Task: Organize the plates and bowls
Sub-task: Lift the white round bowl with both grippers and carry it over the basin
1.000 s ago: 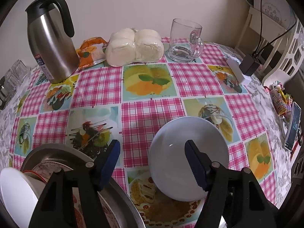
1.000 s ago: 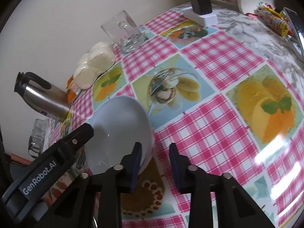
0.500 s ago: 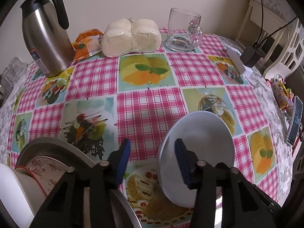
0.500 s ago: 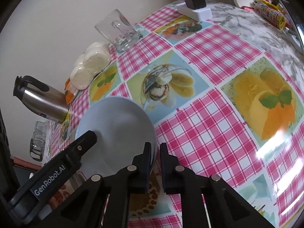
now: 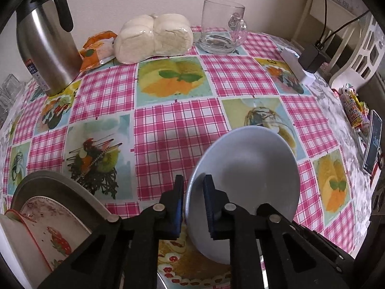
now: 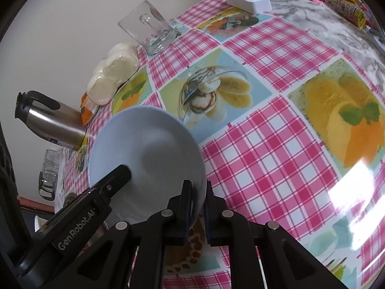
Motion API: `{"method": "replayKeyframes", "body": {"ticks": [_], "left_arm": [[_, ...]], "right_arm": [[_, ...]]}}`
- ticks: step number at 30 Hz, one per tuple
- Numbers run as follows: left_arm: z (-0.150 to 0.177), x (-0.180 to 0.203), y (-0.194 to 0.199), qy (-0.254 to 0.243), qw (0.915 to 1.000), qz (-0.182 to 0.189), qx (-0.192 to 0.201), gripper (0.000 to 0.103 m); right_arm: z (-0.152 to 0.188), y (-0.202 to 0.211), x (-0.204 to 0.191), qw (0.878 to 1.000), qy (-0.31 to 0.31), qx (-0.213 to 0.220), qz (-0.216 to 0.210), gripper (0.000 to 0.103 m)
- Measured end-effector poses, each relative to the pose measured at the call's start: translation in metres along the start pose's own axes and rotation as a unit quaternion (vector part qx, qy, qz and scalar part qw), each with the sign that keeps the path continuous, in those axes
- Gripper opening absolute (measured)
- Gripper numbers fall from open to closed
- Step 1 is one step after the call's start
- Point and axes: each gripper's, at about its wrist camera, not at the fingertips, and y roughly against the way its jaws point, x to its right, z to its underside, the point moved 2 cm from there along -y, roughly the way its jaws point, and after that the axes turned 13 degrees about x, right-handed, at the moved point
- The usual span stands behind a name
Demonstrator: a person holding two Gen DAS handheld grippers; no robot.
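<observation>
A pale blue plate (image 5: 250,168) is held tilted on edge above the checked tablecloth. My left gripper (image 5: 193,201) is shut on its left rim. My right gripper (image 6: 197,207) is shut on its right rim; the plate (image 6: 149,154) fills the middle-left of the right wrist view, with the left gripper's finger (image 6: 115,175) over its face. At the lower left of the left wrist view a metal basin (image 5: 57,185) holds a patterned plate (image 5: 48,224) standing on edge and a white bowl (image 5: 14,245).
At the back of the table stand a steel thermos jug (image 5: 45,43), a bag of white buns (image 5: 154,38), an orange packet (image 5: 96,48) and a glass mug (image 5: 221,26). A power strip with charger (image 5: 303,65), sweets and a phone (image 5: 371,142) lie at the right.
Both grippers closed on the blue plate, the right one first. The plate has gone from lying nearly flat to standing tilted on edge, lifted off the cloth.
</observation>
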Motion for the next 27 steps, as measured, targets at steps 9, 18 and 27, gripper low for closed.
{"method": "replayKeyframes", "body": {"ticks": [9,18,27], "left_arm": [[-0.001,0.001,0.005,-0.002,0.9999,0.004,0.01,0.012],[-0.016,0.001,0.033,0.004,0.9991,0.02,0.038,0.012],[-0.034,-0.014,0.081,0.022,0.9956,0.031,0.086,0.012]], "right_arm": [[-0.002,0.003,0.0,1.0,0.005,0.007,0.002,0.011],[-0.013,0.024,-0.003,1.0,0.008,0.028,0.0,0.011],[-0.027,0.065,-0.035,0.997,0.028,0.072,-0.026,0.011]]}}
